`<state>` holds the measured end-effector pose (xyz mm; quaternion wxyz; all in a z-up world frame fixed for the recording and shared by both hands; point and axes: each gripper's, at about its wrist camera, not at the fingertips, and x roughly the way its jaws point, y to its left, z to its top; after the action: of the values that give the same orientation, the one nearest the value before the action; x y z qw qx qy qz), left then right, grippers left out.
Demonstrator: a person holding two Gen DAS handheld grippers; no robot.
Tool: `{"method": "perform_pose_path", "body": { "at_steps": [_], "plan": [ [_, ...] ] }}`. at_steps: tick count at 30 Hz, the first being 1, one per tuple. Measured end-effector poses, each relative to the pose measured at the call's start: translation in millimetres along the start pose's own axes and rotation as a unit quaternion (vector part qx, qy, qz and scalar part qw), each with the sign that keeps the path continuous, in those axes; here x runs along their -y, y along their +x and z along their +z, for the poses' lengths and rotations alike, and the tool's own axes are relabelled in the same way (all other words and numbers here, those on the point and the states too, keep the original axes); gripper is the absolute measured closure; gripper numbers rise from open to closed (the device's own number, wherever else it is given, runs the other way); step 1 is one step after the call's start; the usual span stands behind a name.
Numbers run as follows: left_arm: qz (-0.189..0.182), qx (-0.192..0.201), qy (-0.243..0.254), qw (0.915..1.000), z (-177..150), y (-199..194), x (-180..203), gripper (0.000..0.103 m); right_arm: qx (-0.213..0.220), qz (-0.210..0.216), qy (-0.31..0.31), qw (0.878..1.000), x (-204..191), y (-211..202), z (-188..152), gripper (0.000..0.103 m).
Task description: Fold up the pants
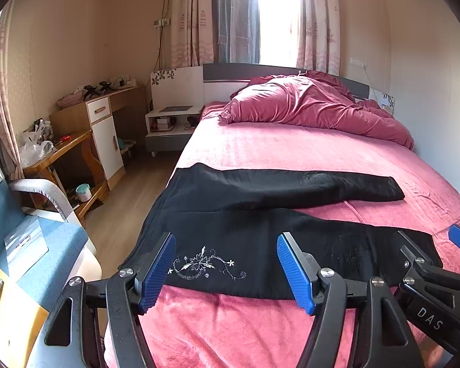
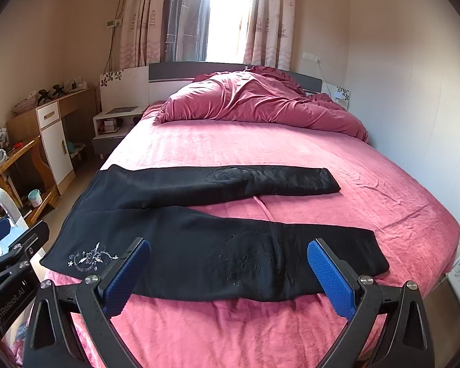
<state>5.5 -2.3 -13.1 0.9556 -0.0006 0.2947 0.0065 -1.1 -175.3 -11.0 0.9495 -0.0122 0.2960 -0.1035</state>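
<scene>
A pair of black pants (image 1: pixel 260 214) lies flat on the pink bed (image 1: pixel 291 150), across its near part. The waist is at the left edge of the bed, and the two legs go to the right. The far leg (image 2: pixel 260 181) lies almost straight, and the near leg (image 2: pixel 291 254) goes a little toward the front, so a narrow wedge of pink sheet shows between them. Near the waist, on the near side, there is a small white flower embroidery (image 1: pixel 205 265). On each leg there is a round stitched patch in the same black colour.

The left gripper (image 1: pixel 225 271) hangs above the near edge of the pants, over the embroidery. Its jaws are spread apart and they grasp nothing. The right gripper (image 2: pixel 228 273) hangs above the near leg, over the round patch (image 2: pixel 251 260). Its jaws are also wide apart and empty. I cannot tell if the blue pads touch the cloth. Both grippers are beside each other, the left one closer to the waist.

At the head of the bed a crumpled pink duvet (image 2: pixel 254 104) lies in a heap. Behind it is a window with curtains (image 1: pixel 193 15). On the left of the bed stand a white nightstand (image 1: pixel 171 122) and a wooden desk (image 1: pixel 67 144) with small things on it.
</scene>
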Motion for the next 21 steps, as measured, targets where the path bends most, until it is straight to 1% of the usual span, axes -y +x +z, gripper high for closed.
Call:
{"method": "perform_pose_path", "body": {
  "at_steps": [21],
  "plan": [
    [-0.004, -0.013, -0.007, 0.9999, -3.3, 7.1, -5.8, 0.033, -0.008, -0.001, -0.010, 1.000, -7.8, 6.5, -8.9, 0.000]
  ]
}}
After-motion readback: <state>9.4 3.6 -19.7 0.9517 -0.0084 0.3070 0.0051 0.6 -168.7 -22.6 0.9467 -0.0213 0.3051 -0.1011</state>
